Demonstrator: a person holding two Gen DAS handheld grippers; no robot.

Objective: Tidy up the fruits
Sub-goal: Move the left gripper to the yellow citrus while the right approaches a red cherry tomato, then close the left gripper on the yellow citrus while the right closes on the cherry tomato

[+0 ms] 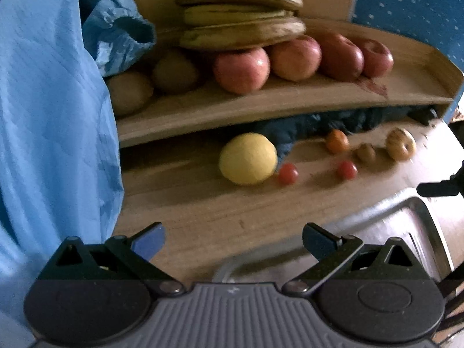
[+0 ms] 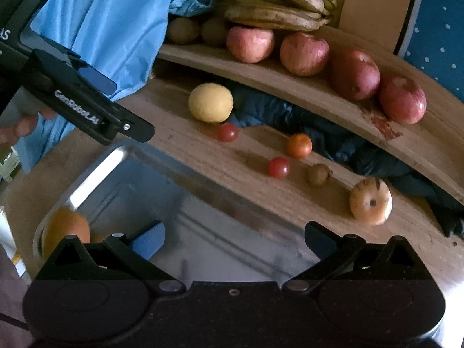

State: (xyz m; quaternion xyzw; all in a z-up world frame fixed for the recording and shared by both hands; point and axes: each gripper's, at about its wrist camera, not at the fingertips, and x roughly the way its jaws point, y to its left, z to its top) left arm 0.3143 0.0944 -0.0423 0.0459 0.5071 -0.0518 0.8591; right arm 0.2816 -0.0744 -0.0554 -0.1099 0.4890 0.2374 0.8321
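**One orange in the tray, many fruits still on the table**

The job has only just begun, I think. On the far left of the right wrist view, one round orange fruit [image 2: 66, 226] sits in the corner of the shiny metal tray [image 2: 95, 171]. The rest of the tray looks bare.

Going left to right along the wooden table [image 2: 203, 150], these fruits still lie loose: a big round yellow fruit [image 2: 210, 103], a small red tomato [image 2: 228, 132] just beside it, a second small red tomato [image 2: 278, 167], a small orange-red fruit [image 2: 298, 145], a little brown kiwi [image 2: 318, 174] and a pale yellow apple [image 2: 371, 201] lying on its side. I think all of these still need to be sorted.

On the raised wooden shelf [image 1: 261, 107] behind them sit brown kiwis [image 1: 174, 71], four red apples [image 1: 242, 69] in a row and a bunch of old yellow-brown bananas [image 1: 240, 14] on top. A light blue plastic sheet [image 1: 49, 101] hangs on the left.

The left gripper [image 1: 233, 239] is wide open and holds nothing. It hangs over the table near the tray's edge. The right gripper [image 2: 235, 239] is wide open too, with nothing in it, above the tray.

Only the right wrist view shows the orange in the tray, and the left gripper from the side. The left wrist view shows just a strip of the tray rim.
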